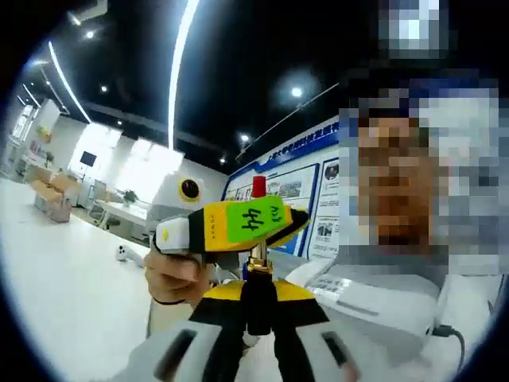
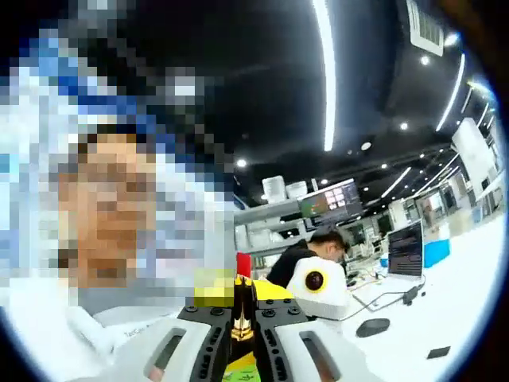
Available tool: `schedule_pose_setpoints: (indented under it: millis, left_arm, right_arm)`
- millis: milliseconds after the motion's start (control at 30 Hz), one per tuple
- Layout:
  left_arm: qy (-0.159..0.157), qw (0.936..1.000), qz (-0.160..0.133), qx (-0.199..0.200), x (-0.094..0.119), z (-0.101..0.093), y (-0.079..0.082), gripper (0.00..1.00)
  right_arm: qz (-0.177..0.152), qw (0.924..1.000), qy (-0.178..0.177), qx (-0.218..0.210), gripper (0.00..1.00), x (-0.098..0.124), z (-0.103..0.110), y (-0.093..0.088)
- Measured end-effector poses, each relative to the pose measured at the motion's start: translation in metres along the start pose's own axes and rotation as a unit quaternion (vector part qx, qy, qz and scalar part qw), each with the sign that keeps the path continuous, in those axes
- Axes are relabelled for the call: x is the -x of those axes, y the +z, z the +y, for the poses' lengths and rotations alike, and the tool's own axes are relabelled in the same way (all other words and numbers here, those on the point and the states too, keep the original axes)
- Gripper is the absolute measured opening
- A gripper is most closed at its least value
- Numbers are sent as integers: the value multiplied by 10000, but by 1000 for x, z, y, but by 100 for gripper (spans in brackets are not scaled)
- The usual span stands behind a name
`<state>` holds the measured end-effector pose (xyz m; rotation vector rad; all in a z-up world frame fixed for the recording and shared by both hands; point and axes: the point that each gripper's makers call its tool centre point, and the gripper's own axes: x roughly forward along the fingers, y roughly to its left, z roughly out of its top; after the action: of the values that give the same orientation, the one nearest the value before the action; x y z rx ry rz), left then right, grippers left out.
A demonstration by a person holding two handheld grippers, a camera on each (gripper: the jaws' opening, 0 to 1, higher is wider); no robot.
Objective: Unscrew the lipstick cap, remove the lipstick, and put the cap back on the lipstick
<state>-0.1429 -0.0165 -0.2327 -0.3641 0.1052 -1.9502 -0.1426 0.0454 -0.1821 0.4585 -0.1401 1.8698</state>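
The lipstick stands upright with its red tip (image 1: 258, 187) bare on top and a gold collar (image 1: 257, 261) below it. My left gripper (image 1: 257, 280) is shut on its dark lower tube. My right gripper (image 1: 253, 223), carrying a green and yellow label and held by a hand (image 1: 179, 274), crosses in from the left and clamps the lipstick just under the red tip. In the right gripper view the right gripper (image 2: 242, 318) is shut on the gold and black tube (image 2: 242, 312), the red tip (image 2: 243, 264) shows beyond it, and the left gripper's yellow body (image 2: 274, 290) lies behind.
A white table (image 1: 64, 294) spreads out below. A person's torso (image 1: 413, 270) is close behind the grippers. A white device with a cable (image 1: 382, 306) lies on the right. Farther off are a black mouse (image 2: 372, 326), monitors (image 2: 330, 203) and a seated person (image 2: 306, 251).
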Motion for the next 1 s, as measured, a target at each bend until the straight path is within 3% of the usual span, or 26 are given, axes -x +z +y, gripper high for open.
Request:
schedule_pose_setpoints:
  millis: [100,200,233,300,400,500,667,767,833,900,967,1000]
  left_arm:
    - [277,9994,-87,-183,5,8,4,15]
    - [771,9965,-19,-318,10,25,3,25]
    - [857,9956,4,-377,11,27,2,27]
    - [1143,9921,33,-521,14,36,3,31]
    - [1646,9835,71,-751,21,53,6,36]
    - [2346,9644,339,-1171,31,76,3,43]
    - [3451,9175,519,-1911,49,105,13,47]
    - [3961,8886,524,-2252,56,116,19,47]
    - [4136,8782,453,-2358,58,119,23,46]
    - [4201,8725,442,-2455,57,119,24,44]
    - [4229,8688,503,-2526,57,119,23,44]
    - [4275,8637,580,-2606,58,120,23,43]
  right_arm:
    - [-22,9997,-222,86,6,2,-9,1]
    - [-80,9993,-353,101,6,6,-16,3]
    - [-102,9983,-548,169,6,8,-23,5]
    - [72,9932,-1067,468,6,14,-41,2]
    - [396,9765,-1828,1070,6,23,-63,-2]
    - [519,9609,-2294,1465,6,32,-77,3]
    - [469,9399,-2803,1894,6,41,-87,13]
    - [379,9323,-2944,2067,6,42,-87,18]
    - [331,9255,-3045,2230,6,43,-88,22]
    - [340,9172,-3150,2416,6,44,-89,24]
    - [380,9132,-3182,2516,6,44,-89,24]
    - [398,9126,-3183,2537,6,43,-89,24]
